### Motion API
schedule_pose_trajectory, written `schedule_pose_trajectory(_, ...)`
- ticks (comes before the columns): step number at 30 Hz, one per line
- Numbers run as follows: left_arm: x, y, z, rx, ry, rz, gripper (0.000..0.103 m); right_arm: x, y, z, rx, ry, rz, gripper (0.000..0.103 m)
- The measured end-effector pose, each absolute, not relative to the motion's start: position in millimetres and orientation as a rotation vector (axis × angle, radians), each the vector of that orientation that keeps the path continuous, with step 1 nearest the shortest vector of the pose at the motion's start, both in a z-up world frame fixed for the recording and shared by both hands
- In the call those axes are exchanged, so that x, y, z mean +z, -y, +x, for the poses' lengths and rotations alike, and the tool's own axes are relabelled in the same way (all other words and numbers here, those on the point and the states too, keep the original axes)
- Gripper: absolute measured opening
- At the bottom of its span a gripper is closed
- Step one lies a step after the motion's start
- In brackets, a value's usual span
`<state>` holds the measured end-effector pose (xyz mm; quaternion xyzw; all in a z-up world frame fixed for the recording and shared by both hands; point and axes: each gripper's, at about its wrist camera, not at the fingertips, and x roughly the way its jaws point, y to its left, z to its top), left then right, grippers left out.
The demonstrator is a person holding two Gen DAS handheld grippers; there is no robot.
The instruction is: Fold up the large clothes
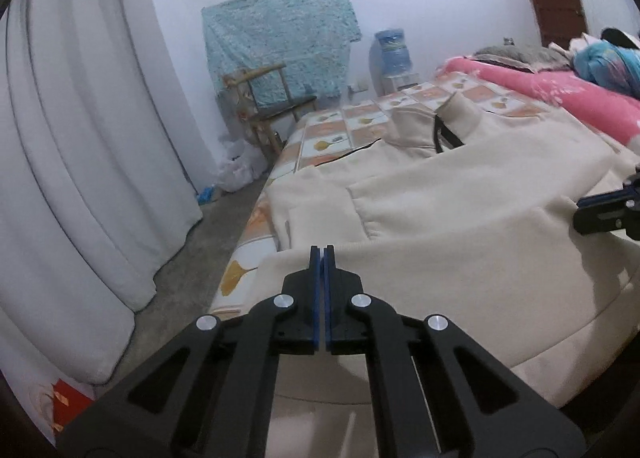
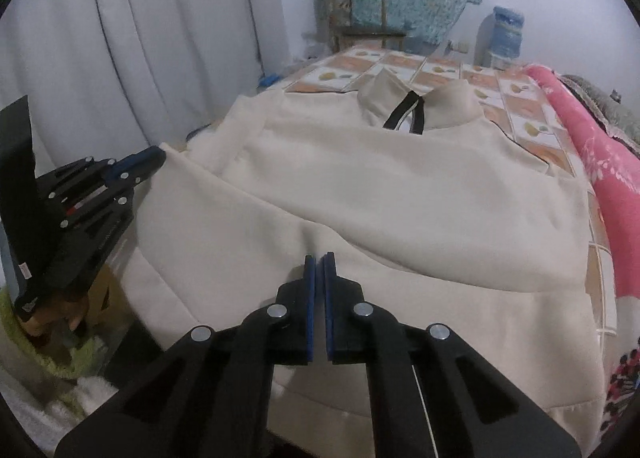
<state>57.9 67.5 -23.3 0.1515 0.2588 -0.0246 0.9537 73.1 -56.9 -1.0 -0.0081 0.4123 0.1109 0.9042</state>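
A large cream sweatshirt with a black-trimmed zip collar lies spread on the bed. My left gripper is shut on the garment's folded lower edge near its left corner. It also shows in the right wrist view, at the garment's left corner. My right gripper is shut on a fold of the cream fabric near the lower edge. It shows at the right edge of the left wrist view.
The bed has a tiled orange-and-white sheet. A pink blanket lies along its right side. White curtains hang at left. A wooden chair and a water dispenser stand by the far wall.
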Motion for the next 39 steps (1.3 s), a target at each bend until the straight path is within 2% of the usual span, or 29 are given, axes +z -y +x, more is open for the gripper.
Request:
schedule_pose_trajectory(5, -51.3, -69.5, 74.6, -0.049, -0.623, 0.299, 0.004, -33.5, 51.5, 88.3, 0.207, -0.883, -0.025, 0.004)
schedule_pose_trajectory(12, -14.0, -73.8, 39.4, -0.15, -0.513, 0.211, 0.005, -34.9, 52.8, 85.7, 0.196, -0.867, 0.005, 0.004)
schedule_pose_trajectory(16, -34.1, -52.7, 38.1, -0.276, -0.63, 0.206, 0.006, -34.4, 53.5, 85.5, 0.194, -0.86, 0.013, 0.005)
schedule_pose_trajectory(17, -48.8, -46.2, 42.9, -0.26, -0.683, 0.234, 0.008, -33.8, 55.9, 85.4, 0.202, -0.862, 0.024, 0.007)
schedule_pose_trajectory(19, -54.8, -44.5, 40.9, -0.244, -0.662, 0.233, 0.008, -29.5, 63.4, 82.2, 0.221, -0.869, 0.052, 0.012)
schedule_pose_trajectory(23, -53.8, -47.4, 42.5, -0.245, -0.675, 0.215, 0.008, -14.3, 94.2, 60.4, 0.185, -0.832, 0.055, 0.014)
schedule_pose_trajectory(28, -57.5, -49.5, 40.4, -0.251, -0.67, 0.213, 0.008, -30.6, 172.0, 40.2, -0.136, -0.872, -0.045, 0.014)
schedule_pose_trajectory(29, -58.1, -49.6, 39.9, -0.252, -0.67, 0.209, 0.009, -29.5, 188.3, 36.2, -0.153, -0.86, 0.001, 0.001)
schedule_pose_trajectory(30, -57.7, -48.7, 40.0, -0.251, -0.669, 0.208, 0.008, -27.0, 213.7, 30.6, -0.199, -0.849, 0.077, 0.001)
schedule_pose_trajectory(32, -58.0, -48.8, 40.9, -0.248, -0.67, 0.216, 0.009, -23.3, 239.9, 22.0, -0.33, -0.823, 0.109, 0.005)
schedule_pose_trajectory(35, -58.1, -47.6, 44.5, -0.244, -0.666, 0.224, 0.008, -17.1, 267.0, 7.8, -0.399, -0.803, 0.239, 0.005)
schedule_pose_trajectory(39, -56.5, -46.4, 44.0, -0.243, -0.666, 0.227, 0.009, 6.6, 230.5, -5.6, -0.277, -0.738, 0.2, 0.01)
